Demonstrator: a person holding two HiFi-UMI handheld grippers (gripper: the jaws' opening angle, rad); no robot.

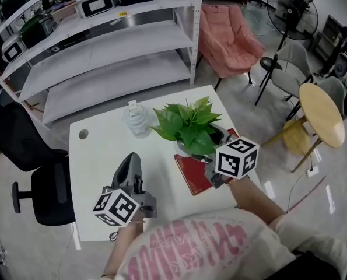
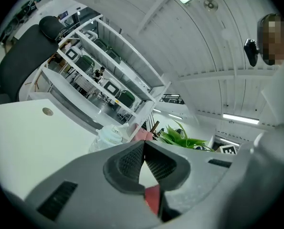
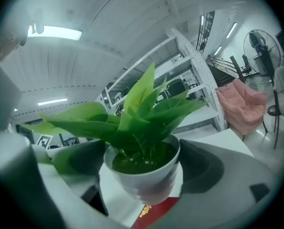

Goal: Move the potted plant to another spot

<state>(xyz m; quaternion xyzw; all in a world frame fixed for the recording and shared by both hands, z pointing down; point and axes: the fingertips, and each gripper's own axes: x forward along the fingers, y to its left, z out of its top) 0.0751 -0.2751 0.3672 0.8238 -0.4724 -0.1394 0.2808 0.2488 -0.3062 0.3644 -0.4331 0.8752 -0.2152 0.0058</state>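
The potted plant (image 1: pixel 188 127), broad green leaves in a white pot (image 3: pixel 142 175), stands at the right of the white table (image 1: pixel 97 156), over the corner of a red book (image 1: pixel 190 171). My right gripper (image 1: pixel 203 149) is shut on the pot, one jaw pressed to each side of it. In the right gripper view the red book (image 3: pixel 156 213) shows just under the pot's base. My left gripper (image 1: pixel 131 161) lies low over the table's front left. It is shut and holds nothing, and its fingertips (image 2: pixel 132 159) meet in the left gripper view.
A clear plastic bottle (image 1: pixel 136 118) stands just left of the plant. White shelving (image 1: pixel 103 45) with appliances is behind the table. A pink armchair (image 1: pixel 228 34) and a round wooden table (image 1: pixel 322 112) stand to the right. A black office chair (image 1: pixel 45 185) is at the left.
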